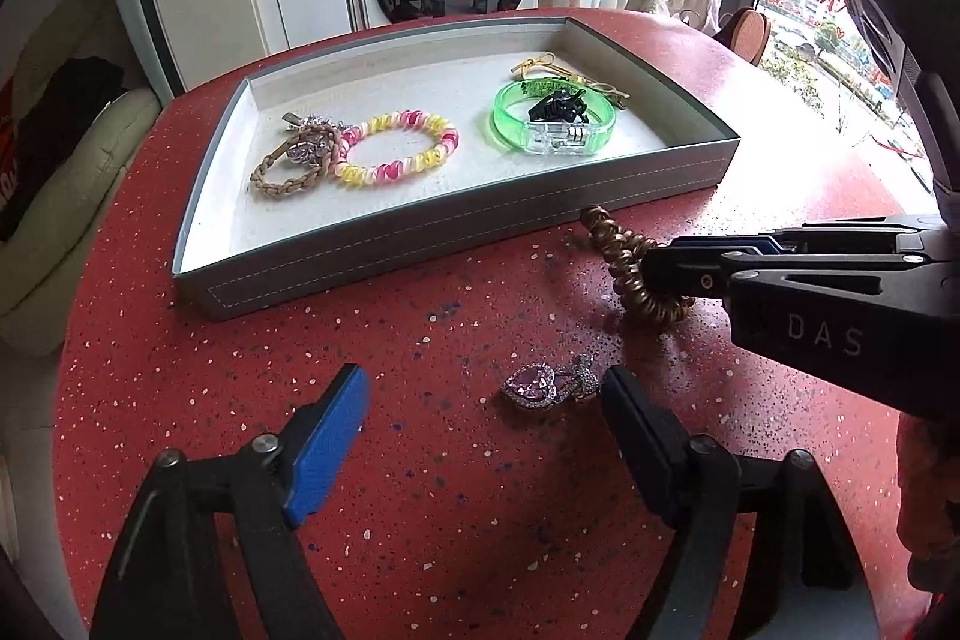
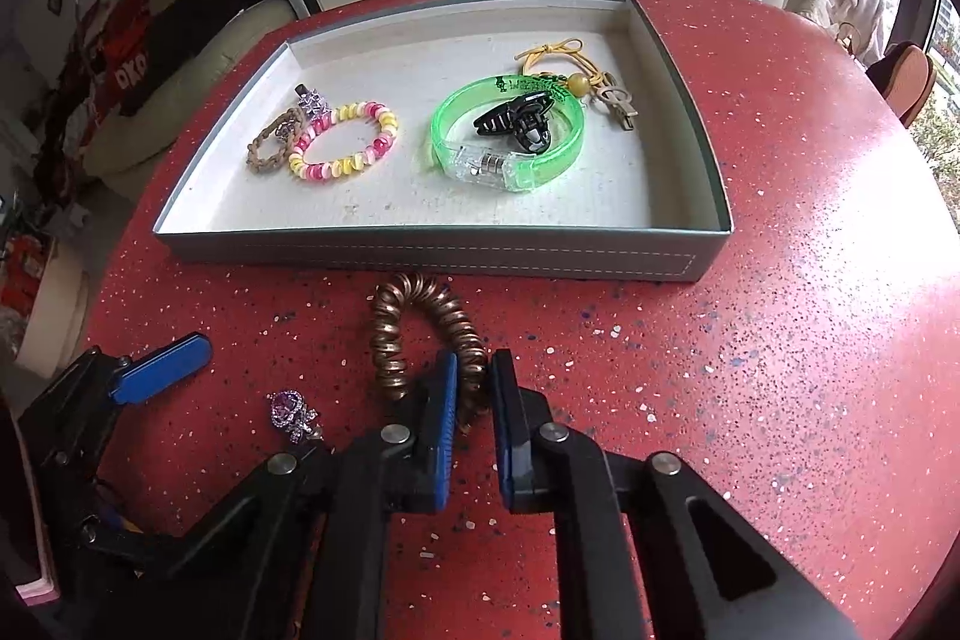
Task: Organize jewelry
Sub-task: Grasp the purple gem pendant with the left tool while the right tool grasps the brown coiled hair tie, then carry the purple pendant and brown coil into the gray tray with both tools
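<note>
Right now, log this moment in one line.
right gripper: shut on bronze coil tie | left gripper: open by heart pendant | tray: five-odd pieces

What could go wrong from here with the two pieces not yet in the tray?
The right gripper pinches only one side of the bronze spiral hair tie, so the springy coil could slip free or snag the tray's near wall. The open left gripper has the purple heart pendant beside one finger, not centred; closing may push it aside.

Bangle and bracelets in tray; spiral tie, then pendant, before it.
</note>
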{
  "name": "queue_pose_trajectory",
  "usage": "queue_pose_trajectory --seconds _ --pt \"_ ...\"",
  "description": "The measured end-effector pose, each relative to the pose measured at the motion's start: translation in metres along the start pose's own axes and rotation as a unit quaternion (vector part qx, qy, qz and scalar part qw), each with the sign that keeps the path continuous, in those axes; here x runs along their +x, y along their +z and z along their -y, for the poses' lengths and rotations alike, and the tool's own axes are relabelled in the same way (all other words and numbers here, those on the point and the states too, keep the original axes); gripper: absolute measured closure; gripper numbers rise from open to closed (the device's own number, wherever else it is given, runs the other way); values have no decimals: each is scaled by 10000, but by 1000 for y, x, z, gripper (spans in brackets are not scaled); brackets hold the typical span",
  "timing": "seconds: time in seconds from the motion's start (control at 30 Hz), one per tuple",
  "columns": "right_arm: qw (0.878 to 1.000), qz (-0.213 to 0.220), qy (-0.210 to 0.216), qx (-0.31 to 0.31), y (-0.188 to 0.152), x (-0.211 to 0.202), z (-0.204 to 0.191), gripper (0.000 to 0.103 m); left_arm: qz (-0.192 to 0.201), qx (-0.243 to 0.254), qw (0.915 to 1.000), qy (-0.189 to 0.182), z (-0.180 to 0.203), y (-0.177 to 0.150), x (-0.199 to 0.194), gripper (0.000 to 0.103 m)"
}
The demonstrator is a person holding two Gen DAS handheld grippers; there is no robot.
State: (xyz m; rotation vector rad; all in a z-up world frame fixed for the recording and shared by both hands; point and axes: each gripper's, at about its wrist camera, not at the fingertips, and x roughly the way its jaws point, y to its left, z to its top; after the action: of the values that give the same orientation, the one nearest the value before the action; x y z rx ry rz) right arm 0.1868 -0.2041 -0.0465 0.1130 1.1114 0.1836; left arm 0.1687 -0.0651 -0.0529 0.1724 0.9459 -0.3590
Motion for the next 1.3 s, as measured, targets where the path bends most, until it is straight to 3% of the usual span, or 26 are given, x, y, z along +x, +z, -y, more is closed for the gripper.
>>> queue_pose_trajectory --seconds 0.1,0.13,0.2,0.27,0.37,0.67,1.1,1.3 --pt "10000 21 27 21 -1 -2 2 91 18 67 10000 -72 3 1 0 23" --pt "10000 30 44 35 0 -3 3 91 5 81 9999 -86 4 2 0 32" --pt "9999 58 65 60 0 -4 4 91 -6 93 9999 -83 4 2 1 38" --pt "9999 61 67 81 0 -5 5 91 21 84 9999 -111 3 2 0 57" --pt "9999 61 88 133 0 -5 6 91 29 13 9999 -118 -1 2 -1 69" --pt "9997 123 104 191 -2 -8 6 91 23 -470 9983 -341 -22 -2 -7 70" --pt "9992 312 153 183 1 -26 6 91 141 -513 9980 -336 -28 2 -20 70" --pt "9994 68 154 310 0 -15 13 91 155 -509 9979 -362 -28 2 -22 70"
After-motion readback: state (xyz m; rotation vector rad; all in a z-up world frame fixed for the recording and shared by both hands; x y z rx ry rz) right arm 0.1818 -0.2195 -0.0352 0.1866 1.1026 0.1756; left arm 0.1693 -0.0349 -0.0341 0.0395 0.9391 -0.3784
